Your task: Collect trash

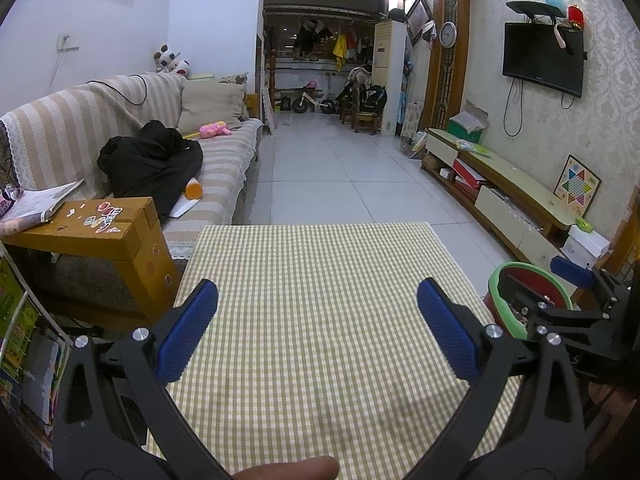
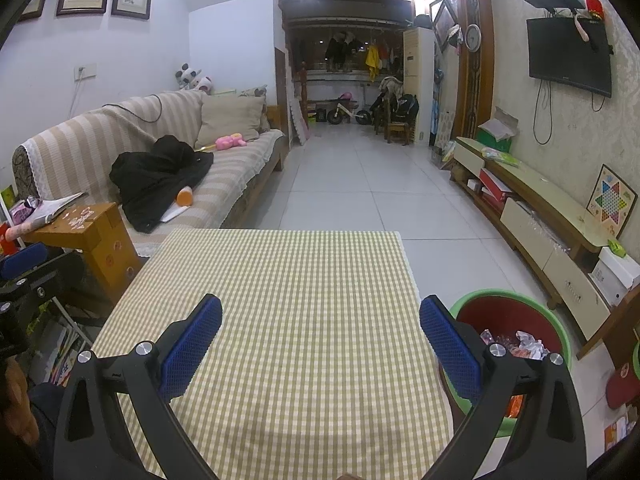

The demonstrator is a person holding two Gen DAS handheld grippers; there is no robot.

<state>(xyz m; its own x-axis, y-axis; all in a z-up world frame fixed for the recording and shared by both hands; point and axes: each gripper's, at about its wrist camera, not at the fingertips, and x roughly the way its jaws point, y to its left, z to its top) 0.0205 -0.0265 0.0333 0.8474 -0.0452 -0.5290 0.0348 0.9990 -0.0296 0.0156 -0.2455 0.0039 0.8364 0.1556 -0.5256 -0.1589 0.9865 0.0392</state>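
A table with a green-and-white checked cloth (image 1: 316, 300) (image 2: 272, 312) fills the near part of both views, and nothing lies on it. My left gripper (image 1: 318, 292) hangs open above it, blue pads wide apart, nothing between them. My right gripper (image 2: 320, 308) is open too, empty, over the cloth's right side. A red bin with a green rim (image 2: 516, 300) (image 1: 498, 300) stands on the floor just right of the table, with crumpled wrappers (image 2: 520, 344) inside. In the left wrist view the right gripper (image 1: 576, 292) partly hides the bin.
A striped sofa (image 1: 132, 136) at the left carries a black jacket (image 1: 156, 160), an orange bottle (image 1: 193, 190) and a pink toy (image 1: 214, 129). A wooden side table (image 1: 100, 228) stands at the cloth's left corner. A low TV cabinet (image 2: 548, 216) lines the right wall. White tiled floor (image 2: 352, 184) stretches beyond.
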